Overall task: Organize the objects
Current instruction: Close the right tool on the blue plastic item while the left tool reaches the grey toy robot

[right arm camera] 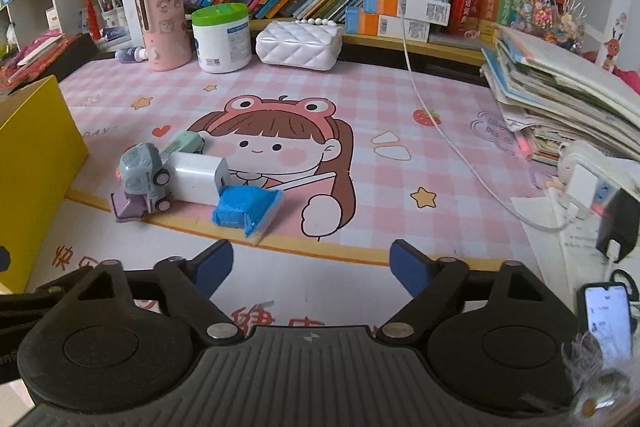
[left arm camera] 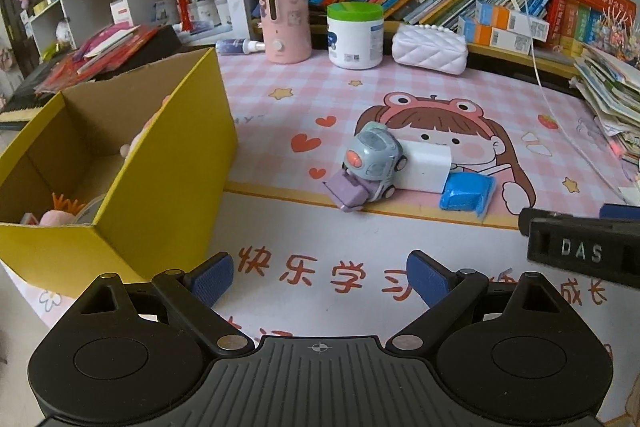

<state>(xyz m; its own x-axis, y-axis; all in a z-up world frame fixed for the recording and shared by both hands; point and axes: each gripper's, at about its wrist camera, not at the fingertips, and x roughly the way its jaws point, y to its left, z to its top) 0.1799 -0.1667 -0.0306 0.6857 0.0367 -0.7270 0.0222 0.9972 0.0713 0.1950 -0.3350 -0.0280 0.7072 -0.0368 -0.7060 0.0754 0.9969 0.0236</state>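
A yellow cardboard box (left arm camera: 160,167) stands open at the left, with pink plush toys inside. On the pink desk mat lie a grey-blue toy truck (left arm camera: 372,163) with a purple scoop, a white block (left arm camera: 426,167) and a blue packet (left arm camera: 466,195), all touching. My left gripper (left arm camera: 320,279) is open and empty, nearer than the truck and beside the box. My right gripper (right arm camera: 312,267) is open too, nothing between its fingers. The blue packet (right arm camera: 248,207) lies just beyond its left finger, then the truck (right arm camera: 144,171), the white block (right arm camera: 196,179) and a small green toy car (right arm camera: 186,143).
At the back stand a pink humidifier (right arm camera: 162,27), a green-lidded white tub (right arm camera: 222,39) and a white quilted bag (right arm camera: 298,43) below a bookshelf. A white cable (right arm camera: 440,135) crosses the mat. A book pile (right arm camera: 560,99) and a phone (right arm camera: 606,319) sit at the right.
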